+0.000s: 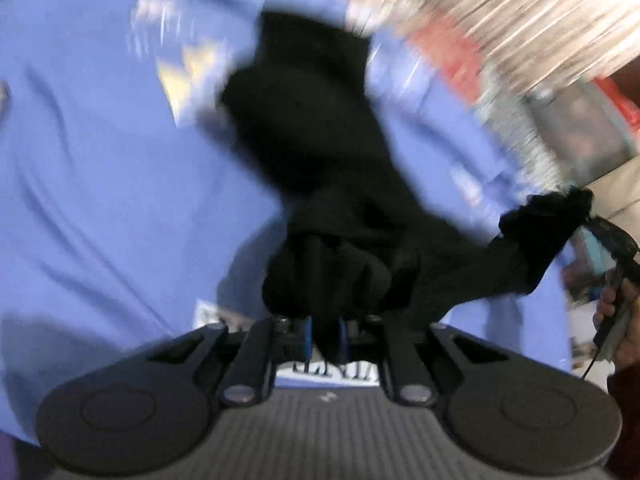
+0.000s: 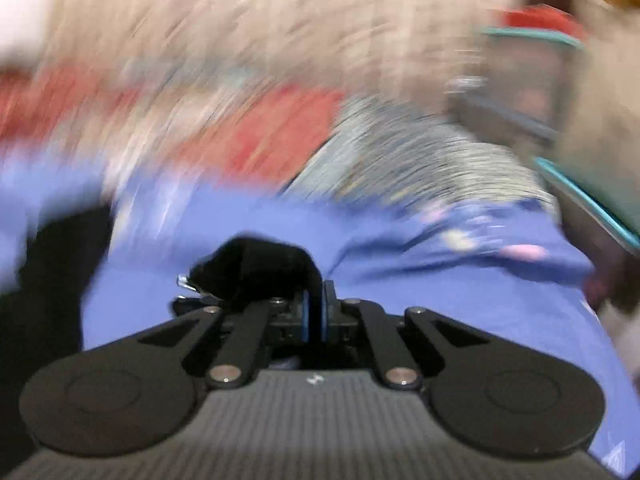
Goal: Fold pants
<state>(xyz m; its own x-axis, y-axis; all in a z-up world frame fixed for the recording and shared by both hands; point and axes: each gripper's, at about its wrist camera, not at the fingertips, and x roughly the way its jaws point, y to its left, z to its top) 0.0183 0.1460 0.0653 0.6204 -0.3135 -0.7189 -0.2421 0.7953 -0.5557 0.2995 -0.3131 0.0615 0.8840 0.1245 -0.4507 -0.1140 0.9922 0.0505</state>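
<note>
Black pants hang bunched in the air over a blue bedsheet. My left gripper is shut on a fold of them, cloth pinched between its blue pads. The pants stretch right to my right gripper, which holds another bunched edge. In the right wrist view my right gripper is shut on a black fold of the pants, draped over its left finger. More of the pants show at the left edge. Both views are motion-blurred.
The blue sheet covers the bed below. A striped grey cloth, red fabric and a pale curtain lie beyond. A teal-edged object stands at the right.
</note>
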